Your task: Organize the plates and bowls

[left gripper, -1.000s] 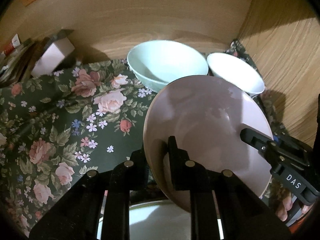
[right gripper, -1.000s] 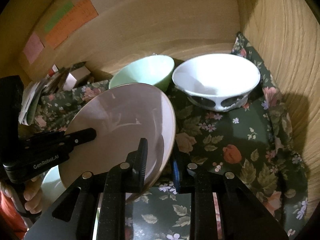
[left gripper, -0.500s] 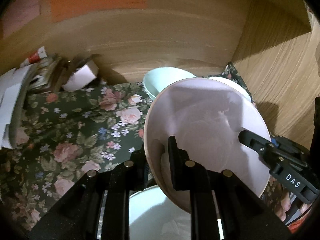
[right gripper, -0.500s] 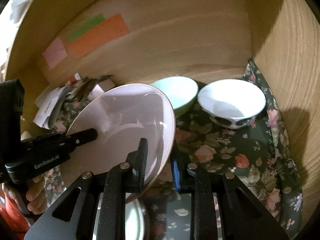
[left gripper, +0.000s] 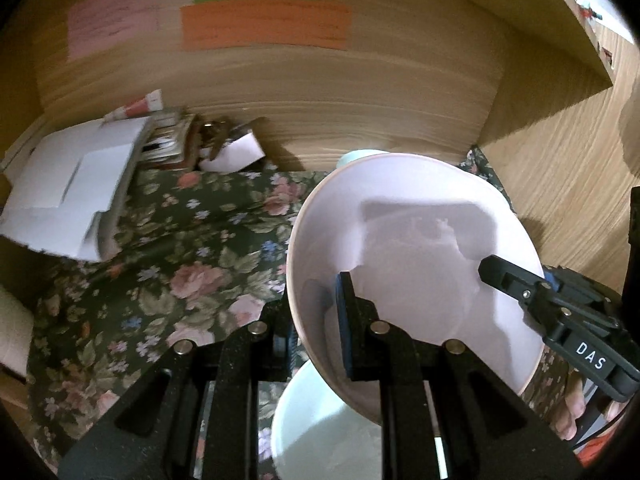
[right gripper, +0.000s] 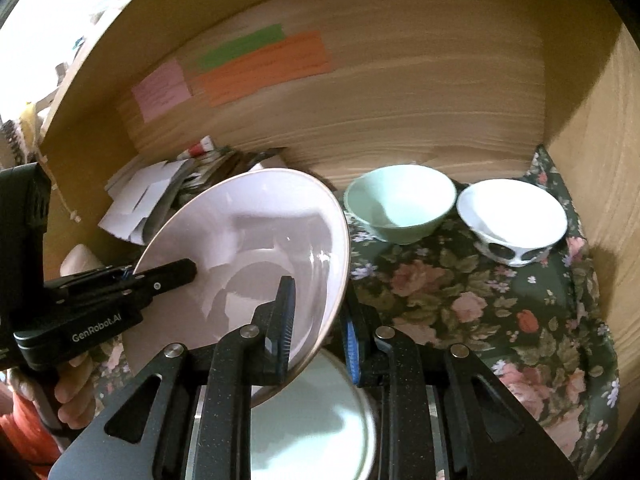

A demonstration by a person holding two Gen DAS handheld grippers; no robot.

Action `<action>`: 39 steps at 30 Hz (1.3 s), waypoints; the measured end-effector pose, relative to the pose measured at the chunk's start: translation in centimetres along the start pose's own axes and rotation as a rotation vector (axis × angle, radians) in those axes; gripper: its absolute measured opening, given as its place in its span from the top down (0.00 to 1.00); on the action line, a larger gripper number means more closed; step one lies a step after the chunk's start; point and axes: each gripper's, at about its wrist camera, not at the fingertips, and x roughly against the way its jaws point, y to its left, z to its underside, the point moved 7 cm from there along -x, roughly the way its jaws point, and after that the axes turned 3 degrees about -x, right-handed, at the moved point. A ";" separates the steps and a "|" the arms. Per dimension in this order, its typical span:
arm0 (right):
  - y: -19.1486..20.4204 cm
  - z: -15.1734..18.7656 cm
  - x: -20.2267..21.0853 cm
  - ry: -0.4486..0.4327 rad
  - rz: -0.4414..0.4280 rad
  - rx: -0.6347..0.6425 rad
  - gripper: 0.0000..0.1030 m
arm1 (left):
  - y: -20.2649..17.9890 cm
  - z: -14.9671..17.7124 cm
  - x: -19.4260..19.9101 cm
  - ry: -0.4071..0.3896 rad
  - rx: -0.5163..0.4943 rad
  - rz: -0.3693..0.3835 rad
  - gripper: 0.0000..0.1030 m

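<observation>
- Pink plate (left gripper: 412,264) up in the air, tipped on edge, pinched on both sides of the rim at once.
- Left gripper (left gripper: 316,332) clamped on the near-left rim, one pad inside the dish and one behind it; right gripper (right gripper: 320,320) clamped on the opposite rim the same way.
- Compared with a second ago: lifted higher and pulled back from the corner, so more of the back wall and its colored notes (right gripper: 240,68) showing now, and both bowls looking smaller and further off.
- Means the plate is clear of the cloth and probably on its way to a stack, likely the pale plate (right gripper: 316,428) sitting right underneath it.
- Green bowl (right gripper: 400,204) and white bowl (right gripper: 512,220) parked side by side in the back right corner on the flowered cloth (right gripper: 480,312), touching or nearly so, hard to say which. Not handled yet.
- From the left camera, only a sliver of the green bowl peeking over the plate rim; white one hidden behind it.
- Pile of papers and envelopes (left gripper: 76,196) plus some clutter against the back wall on the left, well away from the dishes.
- Wooden side wall (right gripper: 600,160) close on the right, so not much swing room that way.
- Main worry: a tilted plate held by two rim pinches, easy to twist or clip the pale plate below when lowering.
</observation>
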 end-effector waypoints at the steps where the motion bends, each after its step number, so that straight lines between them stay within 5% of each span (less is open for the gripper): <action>1: 0.3 0.1 0.0 0.000 -0.002 0.003 0.81 | 0.3 0.1 0.2 -0.002 0.004 -0.003 0.84; 39: 14.0 6.6 -4.7 0.143 -0.165 0.152 0.81 | 13.5 11.4 7.0 0.005 0.234 -0.156 0.84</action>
